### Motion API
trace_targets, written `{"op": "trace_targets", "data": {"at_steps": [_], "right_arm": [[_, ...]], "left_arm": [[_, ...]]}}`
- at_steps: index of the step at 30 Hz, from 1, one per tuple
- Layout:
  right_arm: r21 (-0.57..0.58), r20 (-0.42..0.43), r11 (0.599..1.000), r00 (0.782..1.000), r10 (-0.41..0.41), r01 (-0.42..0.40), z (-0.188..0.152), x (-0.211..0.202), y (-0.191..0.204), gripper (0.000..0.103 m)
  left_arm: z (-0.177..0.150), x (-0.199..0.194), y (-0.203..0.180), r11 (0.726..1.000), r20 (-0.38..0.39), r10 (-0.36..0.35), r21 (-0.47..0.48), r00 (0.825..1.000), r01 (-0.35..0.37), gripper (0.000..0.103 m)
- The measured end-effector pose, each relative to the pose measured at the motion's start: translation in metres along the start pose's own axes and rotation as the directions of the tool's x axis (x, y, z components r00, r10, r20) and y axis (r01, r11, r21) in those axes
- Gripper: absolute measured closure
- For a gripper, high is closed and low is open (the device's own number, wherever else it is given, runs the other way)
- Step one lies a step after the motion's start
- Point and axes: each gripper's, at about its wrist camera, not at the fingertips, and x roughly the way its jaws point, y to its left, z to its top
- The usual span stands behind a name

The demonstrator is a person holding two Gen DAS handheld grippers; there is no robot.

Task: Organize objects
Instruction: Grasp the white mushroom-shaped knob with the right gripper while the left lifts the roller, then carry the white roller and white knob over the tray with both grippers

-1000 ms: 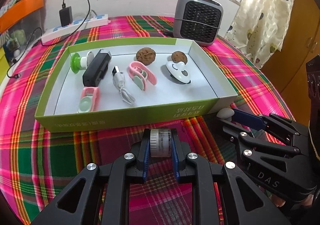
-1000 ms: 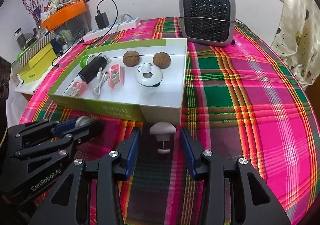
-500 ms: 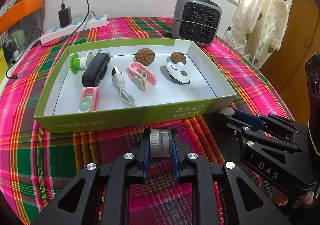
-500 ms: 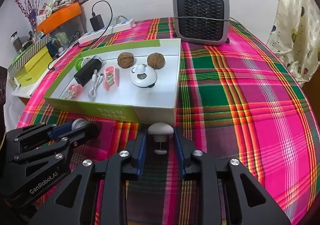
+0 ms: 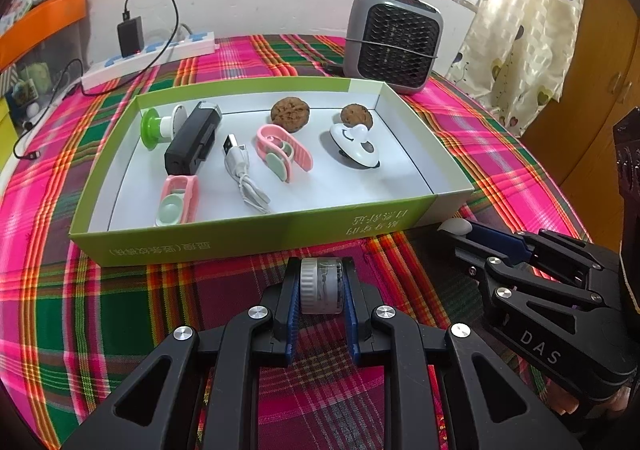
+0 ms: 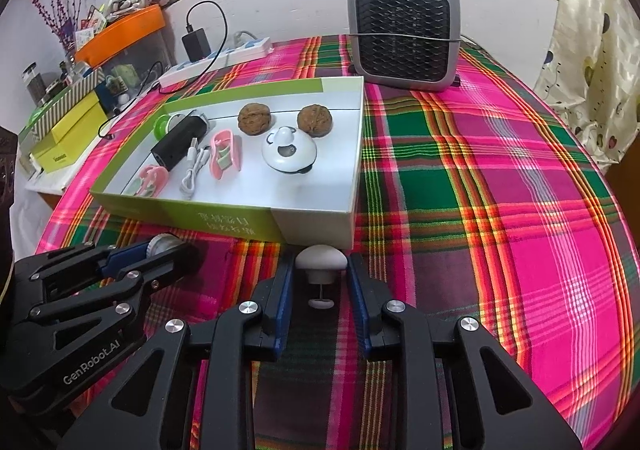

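Holding two small items just short of the green box [image 5: 248,238], both grippers low over the plaid cloth [image 6: 480,210]. Left gripper [image 5: 321,286] clamped on a small grey-capped roll [image 5: 322,285], its round axis lying crosswise between the blue pads. Right gripper [image 6: 320,278] closed on a white mushroom-shaped knob [image 6: 321,262], pads pressing the domed cap from either side, thin stem and little foot pointing back toward the wrist.

Lying straight ahead of both sets of jaws: the box's near wall, long side running left to right across the view, open top beyond it. Already inside: two walnuts [image 5: 290,114], a white panda-faced gadget [image 5: 354,148], two pink clips [image 5: 284,152], a white cable [image 5: 242,178], a black device [image 5: 192,144] and a green-based piece [image 5: 154,128].

Nearer the bare white floor at the box's right end [image 6: 332,178]: the right gripper, sitting at that near corner. Facing the middle of the near wall: the left. Judged next: up over the wall, then forward and down, since the wall stands between each held item and the floor. Grey heater [image 6: 404,30] well beyond, out of the path.
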Motion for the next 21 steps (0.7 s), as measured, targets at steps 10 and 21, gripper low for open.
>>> {"op": "trace_targets", "data": {"at_steps": [10, 21], "right_arm": [[-0.011, 0.025, 1.000, 0.999, 0.021, -0.021, 0.000, -0.014, 0.003, 0.076], [-0.029, 0.071, 0.998, 0.996, 0.054, -0.052, 0.008, -0.031, 0.011, 0.076]], "left_arm": [[0.004, -0.012, -0.003, 1.000, 0.023, 0.022, 0.020, 0.999, -0.022, 0.086], [0.011, -0.030, -0.002, 1.000, 0.061, 0.009, 0.017, 0.998, -0.010, 0.086]]}}
